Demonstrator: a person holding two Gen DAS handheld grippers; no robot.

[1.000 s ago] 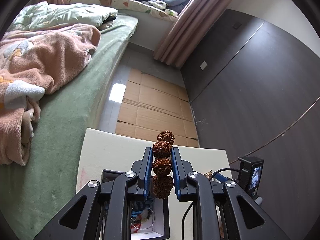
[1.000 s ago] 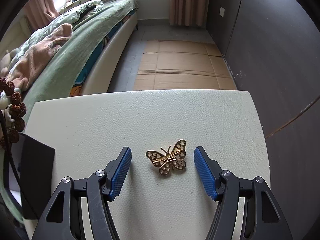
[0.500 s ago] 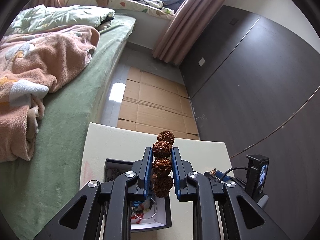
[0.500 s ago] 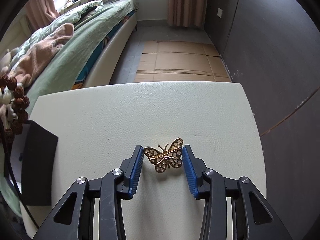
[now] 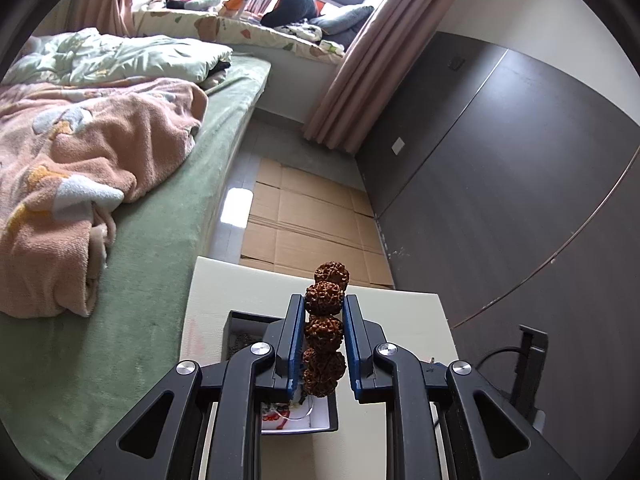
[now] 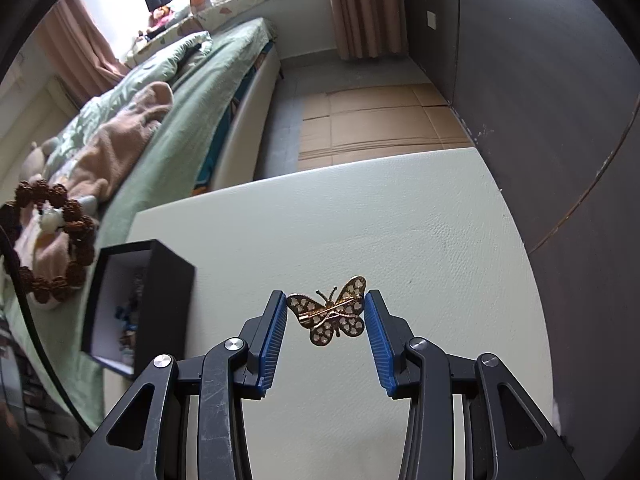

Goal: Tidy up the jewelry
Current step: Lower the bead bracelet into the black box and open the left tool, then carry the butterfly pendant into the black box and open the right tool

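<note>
Right wrist view: right gripper point(image 6: 326, 316) pinches the butterfly pin point(image 6: 329, 311) by its wing tips, over the table point(image 6: 360, 220). It could slip and fall. Left gripper point(image 5: 319, 334) squeezes the beads point(image 5: 323, 328) above the box point(image 5: 240, 320); they could swing loose.

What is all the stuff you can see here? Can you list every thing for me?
butterfly brooch: one, gold, held between the right claw's pads above the table
bead bracelet: one, knobbly brown beads, pinched in the left claw
jewelry box: one, black outside, white inside, open, on the table's left part, small items in it
table: one, cream white
bed: one, green sheet
blanket: one, pink, crumpled on the bed
quilt: one, pale green, on the bed
curtains: dusty pink, by the window
cardboard: flattened brown sheets on the floor
wall: dark grey panels
left claw: one, black with blue pads
right claw: one, black with blue pads
</note>
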